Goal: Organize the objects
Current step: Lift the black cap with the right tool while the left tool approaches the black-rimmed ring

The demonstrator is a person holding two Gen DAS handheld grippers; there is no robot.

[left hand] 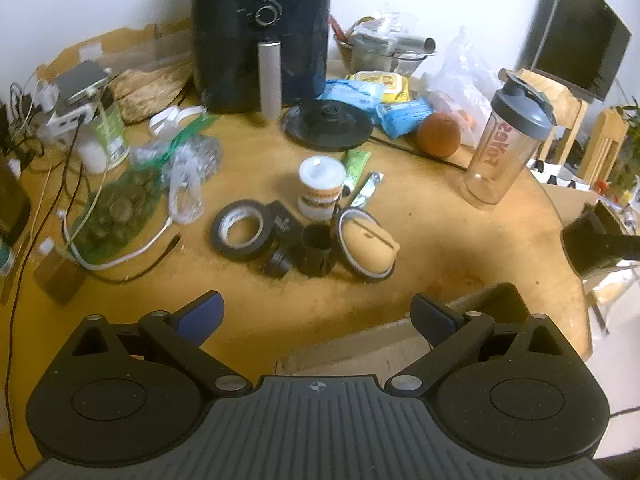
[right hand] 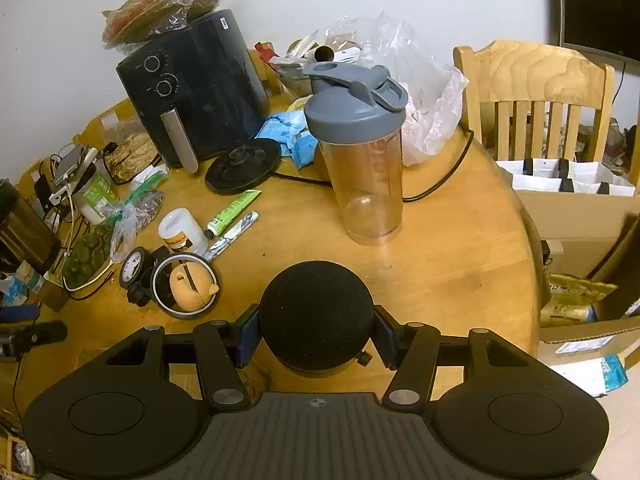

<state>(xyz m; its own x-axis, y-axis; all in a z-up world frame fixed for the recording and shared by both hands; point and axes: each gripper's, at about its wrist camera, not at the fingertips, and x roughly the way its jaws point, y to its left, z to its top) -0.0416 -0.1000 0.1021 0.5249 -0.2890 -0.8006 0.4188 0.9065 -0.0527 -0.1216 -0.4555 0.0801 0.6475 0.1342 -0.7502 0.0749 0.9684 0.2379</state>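
My right gripper point(right hand: 316, 334) is shut on a black round foam-topped object point(right hand: 316, 308), its blue pads pressing on both sides, just above the wooden table point(right hand: 460, 264) near the front edge. My left gripper point(left hand: 318, 312) stands open and empty over the near table edge. Beyond it lies a small cluster: a black tape roll point(left hand: 240, 236), a short black cylinder point(left hand: 318, 250), a thin tape ring around a tan piece point(left hand: 366, 246), a white jar point(left hand: 322, 186) and a green tube point(left hand: 356, 164). A clear shaker bottle point(right hand: 360, 160) with a grey lid stands upright ahead of the right gripper.
A black air fryer point(left hand: 260, 32) and a kettle base point(left hand: 326, 126) stand at the back, with blue packets, an orange point(left hand: 438, 134) and plastic bags beside them. Cables, a bag of dark pieces and chargers crowd the left side. A wooden chair point(right hand: 536, 92) and cardboard boxes point(right hand: 580, 216) sit off the table's right.
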